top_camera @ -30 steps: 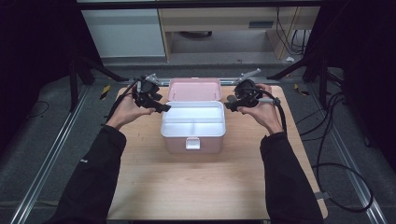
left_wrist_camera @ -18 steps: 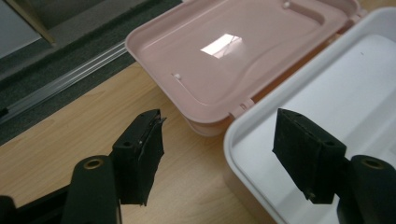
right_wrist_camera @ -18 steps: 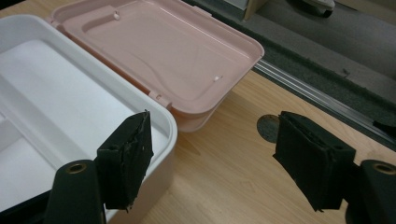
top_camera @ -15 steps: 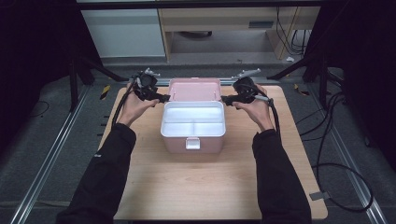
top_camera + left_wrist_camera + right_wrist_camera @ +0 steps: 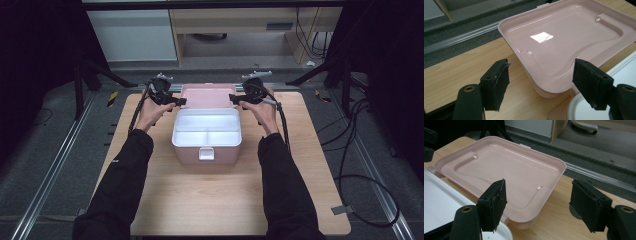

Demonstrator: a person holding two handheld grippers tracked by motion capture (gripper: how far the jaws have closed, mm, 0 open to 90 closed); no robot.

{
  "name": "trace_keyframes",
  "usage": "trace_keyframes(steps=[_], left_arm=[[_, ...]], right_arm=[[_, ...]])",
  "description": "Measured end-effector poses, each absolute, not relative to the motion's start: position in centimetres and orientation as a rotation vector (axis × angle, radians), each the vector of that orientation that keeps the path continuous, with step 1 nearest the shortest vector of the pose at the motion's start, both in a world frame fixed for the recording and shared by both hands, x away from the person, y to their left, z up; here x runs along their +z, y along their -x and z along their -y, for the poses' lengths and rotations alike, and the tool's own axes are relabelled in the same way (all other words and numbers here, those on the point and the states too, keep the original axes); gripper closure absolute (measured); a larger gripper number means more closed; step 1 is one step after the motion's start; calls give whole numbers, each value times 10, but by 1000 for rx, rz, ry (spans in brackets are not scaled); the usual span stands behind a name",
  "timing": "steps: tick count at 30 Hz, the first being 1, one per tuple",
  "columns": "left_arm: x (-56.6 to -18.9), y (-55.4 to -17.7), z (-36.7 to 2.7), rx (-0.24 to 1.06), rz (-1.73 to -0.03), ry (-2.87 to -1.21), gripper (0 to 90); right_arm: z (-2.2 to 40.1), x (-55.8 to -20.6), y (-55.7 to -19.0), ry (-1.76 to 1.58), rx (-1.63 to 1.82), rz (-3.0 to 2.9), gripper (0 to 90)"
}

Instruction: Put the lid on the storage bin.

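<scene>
Pink lid (image 5: 206,95) lies flung back flat on the table (image 5: 300,165), hinged at the far edge of its white-lined box (image 5: 206,136) in the middle. My left gripper (image 5: 176,101) sits at the lid's left corner, my right gripper (image 5: 235,99) at its right corner. Both have just been spreading their jaws, which stand apart around the lid's corners without pinching them.

No words, numbers or signs to read anywhere, not on the pink box (image 5: 206,131) either.
</scene>
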State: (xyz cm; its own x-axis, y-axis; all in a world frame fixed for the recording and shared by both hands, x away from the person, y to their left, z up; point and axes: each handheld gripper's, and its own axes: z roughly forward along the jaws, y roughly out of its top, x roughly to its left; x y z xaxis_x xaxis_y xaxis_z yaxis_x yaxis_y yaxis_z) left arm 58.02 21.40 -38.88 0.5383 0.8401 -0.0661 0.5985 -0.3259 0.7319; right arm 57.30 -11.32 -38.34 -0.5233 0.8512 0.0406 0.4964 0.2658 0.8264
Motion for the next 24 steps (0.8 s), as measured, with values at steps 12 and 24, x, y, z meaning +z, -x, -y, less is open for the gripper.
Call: trace_keyframes(steps=[12, 24], left_arm=[[-412, -597, -207, 377, -1199, -2063, 333], [-420, -602, -211, 276, -1194, -2015, 433]], right_arm=[[106, -414, -594, -1325, 1113, -2188, 327], [108, -427, -601, -1361, 1175, -2249, 456]])
